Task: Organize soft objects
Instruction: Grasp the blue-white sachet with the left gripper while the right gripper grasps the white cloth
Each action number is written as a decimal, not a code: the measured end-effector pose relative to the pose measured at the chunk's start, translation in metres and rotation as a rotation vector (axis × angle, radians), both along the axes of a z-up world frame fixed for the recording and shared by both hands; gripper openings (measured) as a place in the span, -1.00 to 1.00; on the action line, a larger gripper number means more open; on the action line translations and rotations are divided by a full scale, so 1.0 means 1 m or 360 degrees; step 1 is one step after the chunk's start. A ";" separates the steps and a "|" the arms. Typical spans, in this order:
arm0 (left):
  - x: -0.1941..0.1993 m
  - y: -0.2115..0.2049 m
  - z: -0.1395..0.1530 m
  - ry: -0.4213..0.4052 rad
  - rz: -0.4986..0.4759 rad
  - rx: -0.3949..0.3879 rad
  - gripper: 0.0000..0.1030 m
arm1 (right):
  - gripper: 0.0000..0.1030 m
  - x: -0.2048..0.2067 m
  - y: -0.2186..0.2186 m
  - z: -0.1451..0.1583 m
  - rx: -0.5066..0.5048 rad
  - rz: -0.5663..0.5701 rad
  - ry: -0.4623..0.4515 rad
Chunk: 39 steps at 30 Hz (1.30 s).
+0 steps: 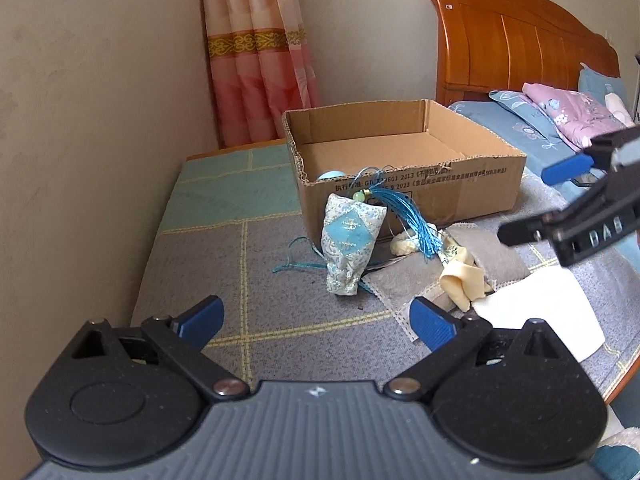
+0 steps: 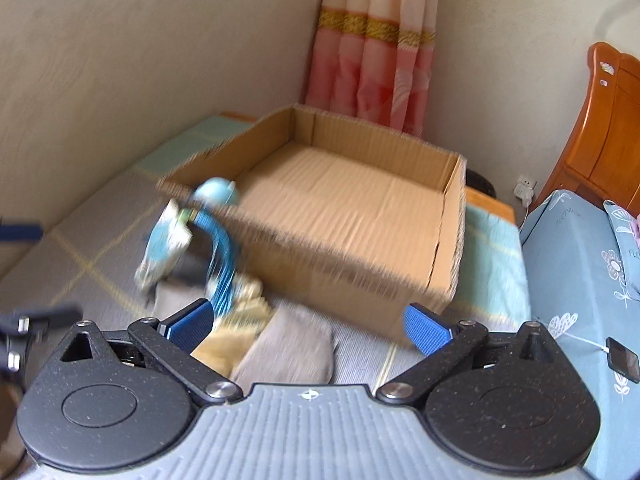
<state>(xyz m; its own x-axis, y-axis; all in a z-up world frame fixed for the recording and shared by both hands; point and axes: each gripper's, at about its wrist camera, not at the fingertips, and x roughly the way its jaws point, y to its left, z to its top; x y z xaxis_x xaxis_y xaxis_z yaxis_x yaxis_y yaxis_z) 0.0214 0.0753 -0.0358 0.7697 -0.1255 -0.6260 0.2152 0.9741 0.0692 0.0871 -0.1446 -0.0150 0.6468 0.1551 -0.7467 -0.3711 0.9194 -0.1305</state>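
An open cardboard box stands on the checked cloth. A light blue round object lies inside its near left corner. A blue patterned sachet with a blue tassel leans against the box front. Beside it lie a grey cloth, a cream cloth and a white cloth. My left gripper is open and empty, in front of the sachet. My right gripper is open and empty above the grey cloth, and shows at the right of the left wrist view.
A wall runs along the left. A pink curtain hangs behind the box. A wooden bed headboard with blue and pink bedding is at the right. A phone on a charging cable lies on the blue bedding.
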 end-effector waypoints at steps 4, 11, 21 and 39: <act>-0.003 0.000 -0.001 0.0005 -0.0006 0.0000 0.93 | 1.00 -0.032 0.017 -0.023 -0.0089 0.0061 0.0055; -0.010 0.003 -0.002 0.0018 -0.0001 0.0006 0.93 | 1.00 -0.058 0.050 -0.055 -0.0232 0.0133 0.0086; -0.010 -0.004 -0.006 0.0041 -0.0026 0.0021 0.93 | 1.00 -0.076 0.028 -0.061 -0.0367 0.0026 -0.0015; 0.002 -0.019 -0.012 0.0095 -0.0078 0.0039 0.93 | 1.00 -0.075 -0.026 -0.077 0.0131 -0.0097 0.0052</act>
